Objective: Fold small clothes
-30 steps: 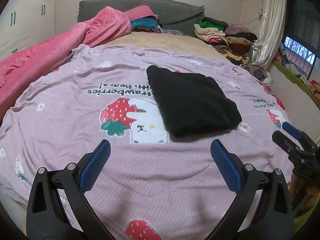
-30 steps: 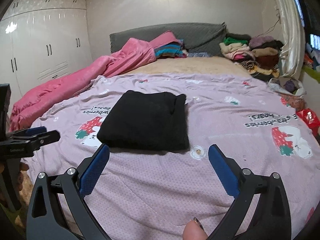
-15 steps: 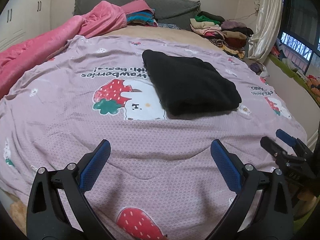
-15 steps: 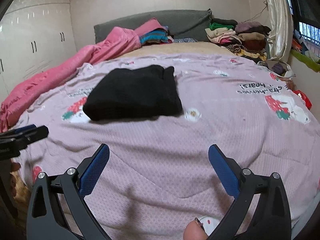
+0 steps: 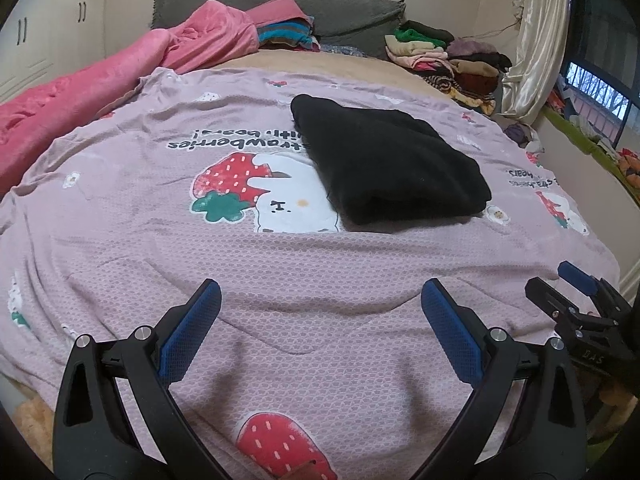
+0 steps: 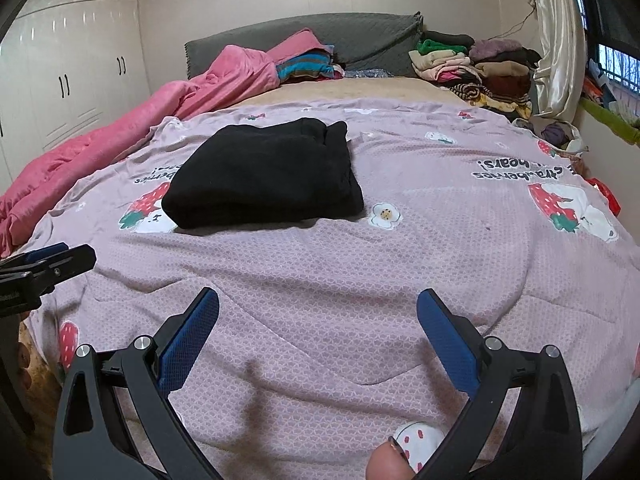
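Black garment (image 5: 390,166), folded into a thick rectangle, lies on the pink strawberry-print blanket (image 5: 280,280) in the middle of the bed, partly covering a printed strawberry-and-bear picture (image 5: 260,196).

Nearest the cameras, both grippers hover above the near part of the blanket, well apart from the garment. The left gripper (image 5: 320,320) has its blue-padded fingers spread wide with nothing between them; the right gripper (image 6: 318,320) is likewise released and empty. A fingertip (image 6: 386,462) shows at the bottom edge of the right wrist view. Each gripper appears at the edge of the other's view, beside the near end of the bed.

Beyond the garment, a pink quilt (image 6: 132,136) is bunched along the left side of the bed. At the far end stands a grey headboard (image 6: 360,40), with stacked folded clothes (image 6: 476,68) at the far right beside a pale curtain (image 6: 554,40). White wardrobe doors (image 6: 68,80) fill the left wall.
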Demonstrator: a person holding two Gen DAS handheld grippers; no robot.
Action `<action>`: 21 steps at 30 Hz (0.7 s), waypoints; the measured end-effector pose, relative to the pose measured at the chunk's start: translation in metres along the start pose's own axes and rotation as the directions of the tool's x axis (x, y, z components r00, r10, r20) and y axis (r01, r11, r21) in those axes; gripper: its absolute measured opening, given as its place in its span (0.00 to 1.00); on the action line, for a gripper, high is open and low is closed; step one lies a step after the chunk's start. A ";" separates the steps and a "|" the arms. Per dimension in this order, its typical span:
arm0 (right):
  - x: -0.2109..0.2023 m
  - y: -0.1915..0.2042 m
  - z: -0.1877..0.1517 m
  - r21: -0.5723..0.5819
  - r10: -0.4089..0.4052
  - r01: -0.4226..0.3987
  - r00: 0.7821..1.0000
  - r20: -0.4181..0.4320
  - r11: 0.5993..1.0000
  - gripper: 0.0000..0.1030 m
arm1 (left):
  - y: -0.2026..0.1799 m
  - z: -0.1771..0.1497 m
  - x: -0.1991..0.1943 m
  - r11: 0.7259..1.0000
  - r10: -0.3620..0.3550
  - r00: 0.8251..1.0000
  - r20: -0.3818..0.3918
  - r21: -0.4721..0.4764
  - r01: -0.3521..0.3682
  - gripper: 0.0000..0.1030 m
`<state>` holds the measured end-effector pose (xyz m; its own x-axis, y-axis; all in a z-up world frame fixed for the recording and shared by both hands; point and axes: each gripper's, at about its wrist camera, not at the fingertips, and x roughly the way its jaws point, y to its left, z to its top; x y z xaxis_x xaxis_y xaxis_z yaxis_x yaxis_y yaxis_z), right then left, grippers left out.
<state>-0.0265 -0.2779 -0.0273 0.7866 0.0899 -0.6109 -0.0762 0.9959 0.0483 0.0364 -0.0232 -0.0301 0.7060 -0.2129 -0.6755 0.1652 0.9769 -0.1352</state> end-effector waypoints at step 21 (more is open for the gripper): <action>-0.003 -0.005 0.001 0.009 -0.016 0.016 1.000 -0.001 1.000 0.96 | 0.000 0.000 0.001 1.000 0.020 1.000 -0.010 0.005 -0.020 0.91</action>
<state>-0.0276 -0.2834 -0.0255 0.7869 0.0737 -0.6127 -0.0582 0.9973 0.0452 0.0373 -0.0231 -0.0304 0.7021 -0.1935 -0.6852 0.1547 0.9808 -0.1185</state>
